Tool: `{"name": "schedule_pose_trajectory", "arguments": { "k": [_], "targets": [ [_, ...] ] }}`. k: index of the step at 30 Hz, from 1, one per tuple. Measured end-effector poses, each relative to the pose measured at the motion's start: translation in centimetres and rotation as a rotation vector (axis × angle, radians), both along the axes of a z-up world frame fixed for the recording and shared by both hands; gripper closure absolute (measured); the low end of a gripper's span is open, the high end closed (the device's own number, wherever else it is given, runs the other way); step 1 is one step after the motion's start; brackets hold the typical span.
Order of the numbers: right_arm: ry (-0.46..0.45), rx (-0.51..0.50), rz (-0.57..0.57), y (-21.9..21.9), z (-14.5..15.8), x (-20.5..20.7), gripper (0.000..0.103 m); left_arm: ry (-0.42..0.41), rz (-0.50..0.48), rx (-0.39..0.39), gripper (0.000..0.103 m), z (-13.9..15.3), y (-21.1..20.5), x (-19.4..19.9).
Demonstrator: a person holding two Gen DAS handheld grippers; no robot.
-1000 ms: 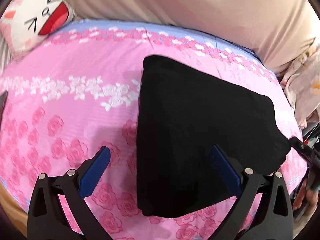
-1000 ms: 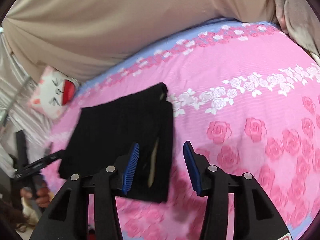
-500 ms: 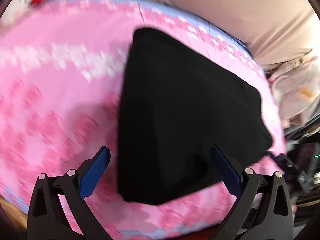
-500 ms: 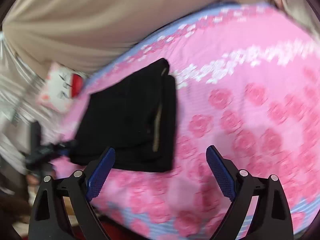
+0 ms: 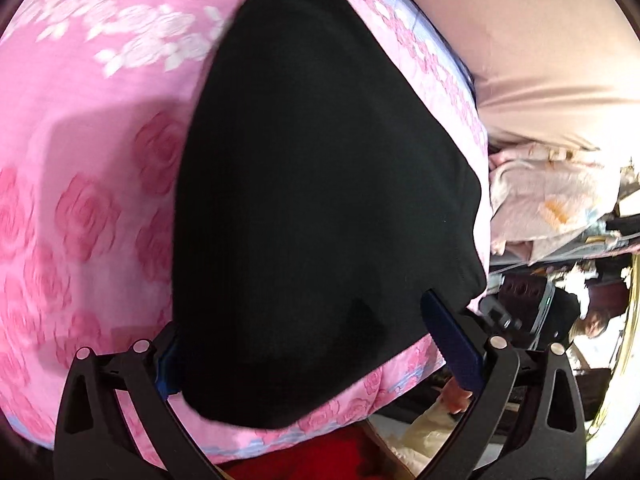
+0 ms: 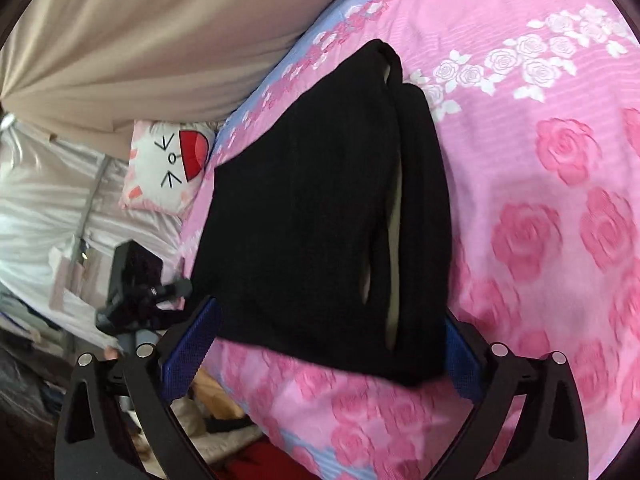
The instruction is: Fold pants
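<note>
The black pants (image 5: 320, 200) lie folded into a compact stack on the pink rose bedspread (image 5: 80, 160), near the bed's front edge. In the right wrist view the pants (image 6: 320, 208) show stacked layers with a pale lining strip along their right side. My left gripper (image 5: 308, 340) is open, its blue pads either side of the stack's near end. My right gripper (image 6: 328, 340) is open too, straddling the stack's near edge. Neither holds cloth.
A beige curtain (image 6: 160, 40) hangs behind the bed. A cat-face pillow (image 6: 168, 168) lies at the bed's far corner. The other gripper (image 6: 136, 292) shows past the bed edge. Cluttered floor and red cloth (image 5: 320, 452) lie below the front edge.
My right gripper opened wide from a narrower gap. Both grippers moved in closer and lower over the near end of the folded pants.
</note>
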State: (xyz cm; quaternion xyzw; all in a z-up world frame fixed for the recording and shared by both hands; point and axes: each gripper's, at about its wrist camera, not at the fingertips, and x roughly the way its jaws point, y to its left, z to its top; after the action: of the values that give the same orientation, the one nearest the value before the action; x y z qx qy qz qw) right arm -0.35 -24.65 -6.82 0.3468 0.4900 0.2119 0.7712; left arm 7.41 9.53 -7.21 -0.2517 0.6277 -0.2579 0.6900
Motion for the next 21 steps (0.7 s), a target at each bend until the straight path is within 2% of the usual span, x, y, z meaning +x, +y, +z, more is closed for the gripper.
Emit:
{"name": "schedule_pose_trajectory", "arguments": {
  "k": [5, 8, 10, 12, 13, 14, 15, 16, 17, 18, 21],
  "targets": [
    [0.077, 0.056, 0.003, -0.5, -0.3, 1.3, 0.005, -0.025, -0.091, 0.059, 0.005, 0.1, -1.4, 0.9],
    [0.035, 0.017, 0.002, 0.0, -0.1, 0.6, 0.005, -0.121, -0.107, 0.114, 0.005, 0.4, -1.9, -0.5],
    [-0.017, -0.042, -0.009, 0.9, 0.3, -0.1, 0.005, -0.179, -0.093, 0.165, 0.015, 0.6, -2.1, -1.3],
    [-0.056, -0.112, -0.053, 1.6, 0.7, -0.9, 0.017, -0.225, -0.046, 0.218, 0.027, 1.0, -1.8, -1.8],
    [-0.067, -0.145, -0.073, 1.7, 0.8, -1.2, 0.028, -0.229, -0.029, 0.216, 0.034, 1.1, -1.4, -1.9],
    [-0.082, -0.153, -0.081, 1.7, 0.8, -1.5, 0.038, -0.227, -0.006, 0.196, 0.038, 1.1, -0.8, -1.9],
    [-0.088, -0.135, -0.090, 1.6, 0.7, -1.6, 0.041, -0.217, 0.019, 0.168, 0.045, 1.0, -0.1, -1.8],
    [-0.090, -0.109, -0.100, 1.3, 0.6, -1.7, 0.049, -0.211, 0.028, 0.149, 0.052, 0.9, 0.4, -1.8],
    [-0.092, -0.088, -0.106, 1.1, 0.6, -1.8, 0.053, -0.209, 0.034, 0.125, 0.056, 1.0, 1.0, -1.7],
    [-0.098, -0.083, -0.108, 1.0, 0.7, -2.0, 0.054, -0.210, 0.034, 0.112, 0.061, 1.2, 1.3, -1.7],
    [-0.116, -0.112, -0.092, 1.6, 1.2, -1.8, 0.053, -0.207, 0.023, 0.109, 0.058, 1.2, 1.6, -1.5]
  ]
}}
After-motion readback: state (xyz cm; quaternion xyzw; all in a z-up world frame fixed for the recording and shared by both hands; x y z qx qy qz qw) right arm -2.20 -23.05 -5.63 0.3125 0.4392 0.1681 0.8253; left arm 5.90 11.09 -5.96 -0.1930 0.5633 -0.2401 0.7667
